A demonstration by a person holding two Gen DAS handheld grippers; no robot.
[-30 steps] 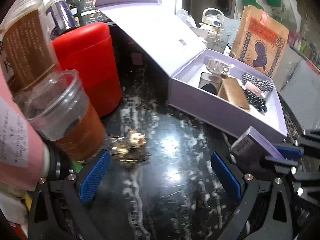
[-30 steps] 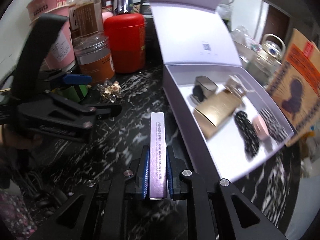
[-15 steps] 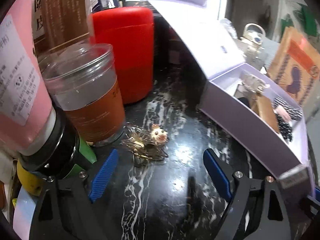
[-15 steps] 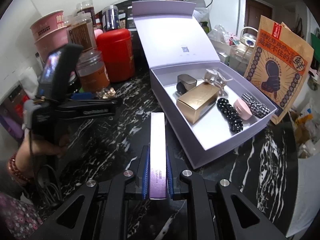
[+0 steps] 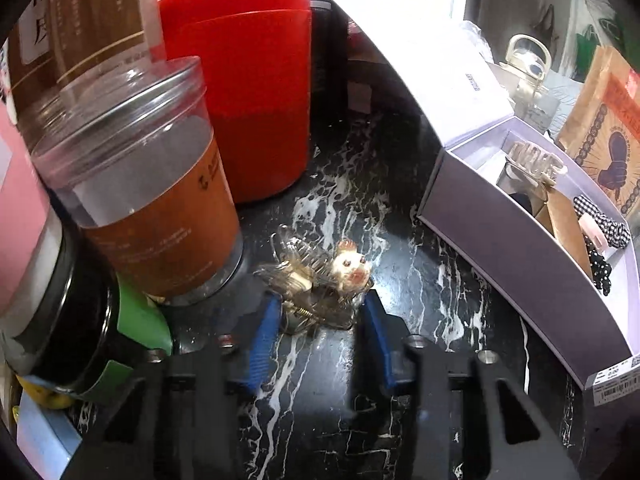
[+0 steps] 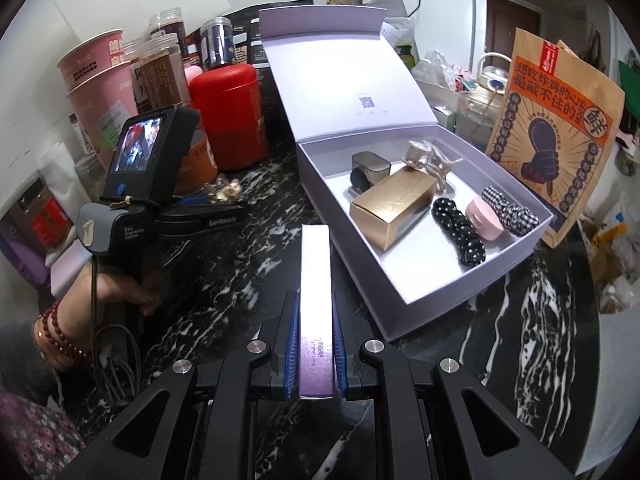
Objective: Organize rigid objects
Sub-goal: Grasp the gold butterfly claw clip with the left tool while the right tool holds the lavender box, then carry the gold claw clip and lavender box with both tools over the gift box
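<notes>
The left gripper (image 5: pixel 320 320) is seen low on the black marble countertop (image 5: pixel 420 280), its blue pads (image 5: pixel 264 332) apart on either side of a gold wire hair clip (image 5: pixel 316 280) with a small animal figure, neither pad visibly pressing it yet. The clip is found just beside a clear jar with an orange label (image 5: pixel 160 208), near the red canister (image 5: pixel 256 88). The right gripper (image 6: pixel 315 344) is clamped on a slim lilac box (image 6: pixel 315 280), held edge-up beside the open lilac gift box (image 6: pixel 360 288), where a gold carton (image 6: pixel 394 208), claw clip (image 6: pixel 428 160), scrunchies (image 6: pixel 460 232) and a pink case (image 6: pixel 484 220) are already laid.
</notes>
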